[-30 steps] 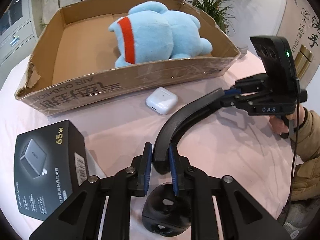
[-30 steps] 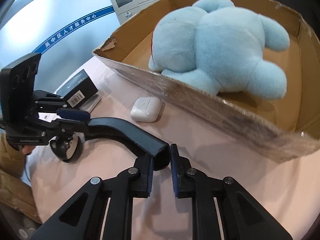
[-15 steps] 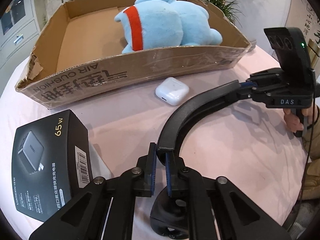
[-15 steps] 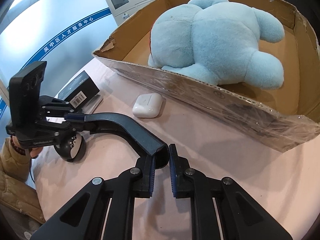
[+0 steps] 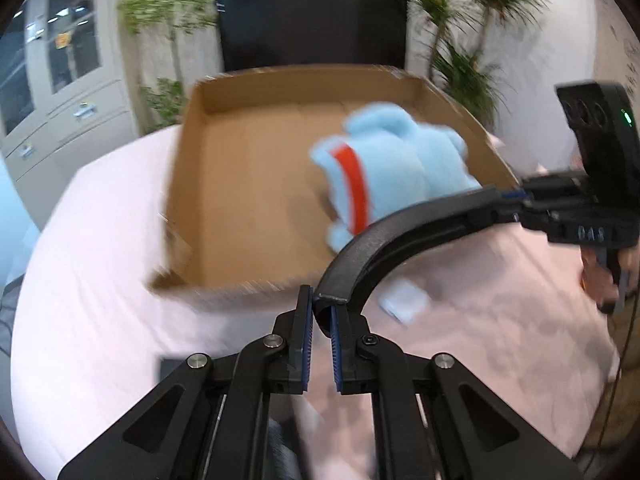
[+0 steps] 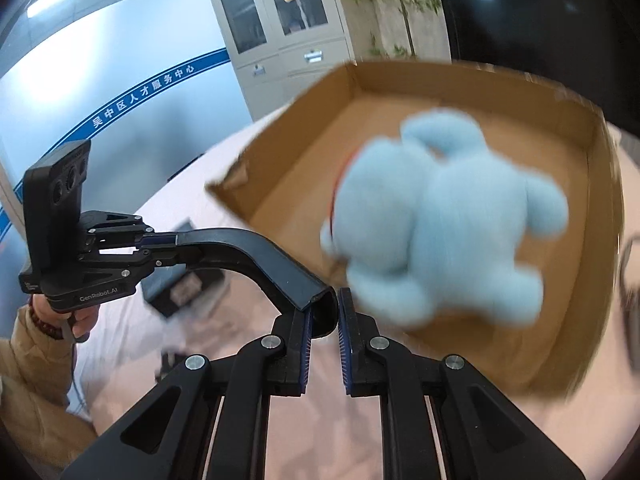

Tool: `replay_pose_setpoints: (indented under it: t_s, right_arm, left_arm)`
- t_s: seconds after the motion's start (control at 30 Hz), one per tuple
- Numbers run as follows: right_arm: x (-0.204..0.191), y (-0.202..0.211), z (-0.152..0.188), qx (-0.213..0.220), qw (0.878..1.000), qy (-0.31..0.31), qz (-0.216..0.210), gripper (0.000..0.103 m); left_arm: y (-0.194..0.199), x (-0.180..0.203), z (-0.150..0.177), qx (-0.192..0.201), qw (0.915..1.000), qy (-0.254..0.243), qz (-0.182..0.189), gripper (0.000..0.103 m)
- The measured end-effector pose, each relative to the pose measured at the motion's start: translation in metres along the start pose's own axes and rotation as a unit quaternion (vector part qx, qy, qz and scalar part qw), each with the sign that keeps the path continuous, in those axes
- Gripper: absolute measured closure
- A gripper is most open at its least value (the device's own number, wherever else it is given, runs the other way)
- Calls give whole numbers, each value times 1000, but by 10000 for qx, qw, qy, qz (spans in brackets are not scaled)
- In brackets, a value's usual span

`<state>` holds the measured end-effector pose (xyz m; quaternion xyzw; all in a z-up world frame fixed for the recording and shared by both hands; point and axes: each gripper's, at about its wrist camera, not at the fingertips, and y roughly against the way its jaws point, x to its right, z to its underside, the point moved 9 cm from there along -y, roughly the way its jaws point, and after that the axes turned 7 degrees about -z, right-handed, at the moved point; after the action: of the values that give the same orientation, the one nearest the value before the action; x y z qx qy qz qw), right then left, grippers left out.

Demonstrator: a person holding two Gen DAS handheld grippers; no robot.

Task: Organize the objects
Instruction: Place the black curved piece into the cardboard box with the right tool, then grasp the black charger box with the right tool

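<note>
Gripping opposite ends of one curved black bar (image 5: 400,232), the left gripper (image 5: 319,344) and the right gripper (image 6: 323,344) share the load. Each pair of jaws is closed on a tip of the bar, the left at the near end in its own view, the right likewise in its own. Sharing the hold probably keeps the long, bent piece level and steady while it is carried; one grip alone would likely let it swing. The bar hangs in the air above the near edge of the cardboard box (image 5: 192,160), which suggests, as a guess, that it is headed into the box.

Just beyond the left gripper, a small white case (image 5: 404,304) lies on the pink tablecloth (image 5: 100,260), outside the box and near its front wall. A dark carton (image 6: 182,284) sits on the cloth under the bar in the right view, also outside the box. Both look still to be sorted.

Farther off, a blue plush toy (image 6: 440,232) with a red band lies inside the box, towards its right side, leaving bare floor to the left.

Counted: two grippers, one bar, one white case, one dark carton, one box, one plush toy. Both views are blurred, so finer detail cannot be told.
</note>
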<state>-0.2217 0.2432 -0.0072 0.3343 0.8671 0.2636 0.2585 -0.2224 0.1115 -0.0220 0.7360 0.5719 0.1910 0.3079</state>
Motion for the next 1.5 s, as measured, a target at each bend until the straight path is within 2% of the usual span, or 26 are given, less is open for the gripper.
replay_pose_setpoints:
  t_s: [0.07, 0.2, 0.27, 0.33, 0.37, 0.4, 0.5, 0.6, 0.73, 0.8, 0.97, 1.0, 1.03, 1.1, 1.23, 1.5]
  right_arm:
    - [0, -11, -22, 96, 9998, -45, 140, 94]
    - [7, -39, -42, 71, 9991, -284, 315, 93]
    - [14, -51, -41, -149, 9978, -369, 537, 92]
    - [19, -47, -39, -202, 9959, -472, 748, 88]
    - [18, -41, -38, -124, 9963, -520, 669, 87]
    - [15, -36, -36, -56, 9968, -538, 592, 83]
    - [-3, -25, -28, 9, 9987, -394, 328, 70]
    - [-30, -34, -16, -177, 9986, -328, -363, 53]
    - [-74, -63, 7, -701, 9862, -431, -1440, 52]
    - [-89, -76, 16, -939, 9799, -455, -1698, 52]
    - [-105, -106, 27, -1246, 9664, -772, -2110, 52]
    - [-105, -115, 23, -1288, 9646, -863, -2135, 52]
    - [-104, -121, 23, -1317, 9637, -952, -2119, 52]
    - [-101, -131, 24, -1370, 9634, -1081, -2035, 52]
    - [-99, -143, 28, -1468, 9543, -1434, -2174, 52]
    - [-89, -150, 29, -1408, 9448, -1772, -2369, 52]
  left_arm:
    - [-10, -18, -14, 23, 9998, 160, -72, 97]
    - [-41, -43, -30, -68, 9982, 394, -438, 95]
    - [-45, -55, -28, -70, 9961, 485, -732, 80]
    - [-34, -64, -24, 81, 9945, 702, -774, 31]
    - [-22, -66, -20, 294, 9936, 833, -697, 23]
    - [-6, -69, -17, 564, 9922, 927, -619, 21]
    - [30, -72, 2, 772, 9905, 999, -544, 20]
    - [48, -77, 33, 650, 9909, 1134, -331, 18]
    - [45, -80, 78, 226, 9942, 1014, -276, 18]
    - [43, -78, 102, 35, 9962, 828, -272, 18]
    - [39, -72, 131, -99, 9976, 605, -308, 18]
    - [34, -72, 134, -183, 9978, 568, -291, 26]
    - [30, -70, 134, -249, 9979, 534, -272, 37]
    - [21, -68, 136, -364, 9979, 492, -188, 46]
    - [19, -61, 134, -296, 9989, 349, -23, 46]
    - [17, -60, 129, -262, 9994, 185, 160, 46]
